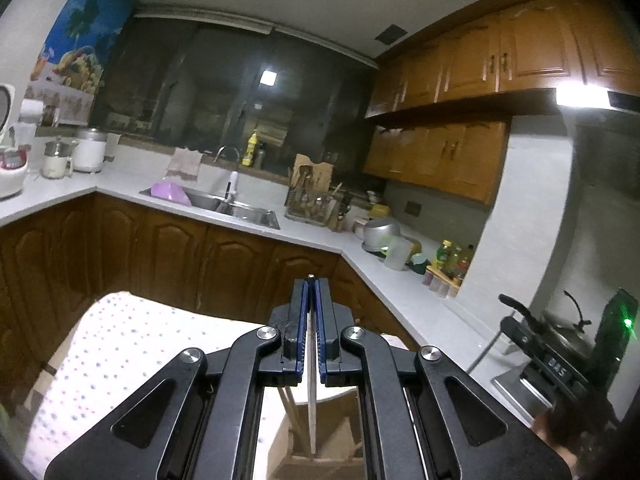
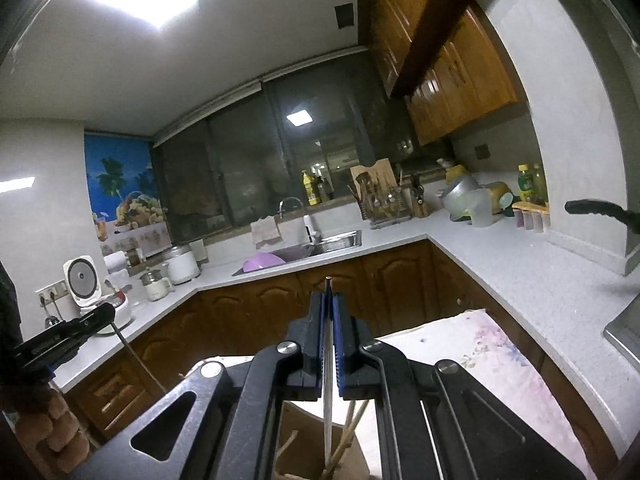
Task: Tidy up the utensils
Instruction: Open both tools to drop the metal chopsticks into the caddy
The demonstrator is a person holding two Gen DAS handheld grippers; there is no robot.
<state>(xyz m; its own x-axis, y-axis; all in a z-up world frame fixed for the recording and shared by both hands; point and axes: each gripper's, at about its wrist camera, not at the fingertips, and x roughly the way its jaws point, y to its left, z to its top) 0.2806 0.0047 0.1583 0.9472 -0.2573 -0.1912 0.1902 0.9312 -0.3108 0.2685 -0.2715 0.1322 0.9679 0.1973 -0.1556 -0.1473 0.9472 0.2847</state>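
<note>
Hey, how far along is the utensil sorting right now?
Partly done: wooden chopsticks already stand in the cardboard box. In hand: the left hand-held gripper and right hand-held gripper each clamp one pale chopstick above it. Left: releasing both inside.

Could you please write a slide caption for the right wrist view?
Right tool shut on a thin metal stick, its lower end in a cardboard box.

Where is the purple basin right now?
In both wrist views the purple basin lies in the sink under the dark window, left of the faucet.
</note>
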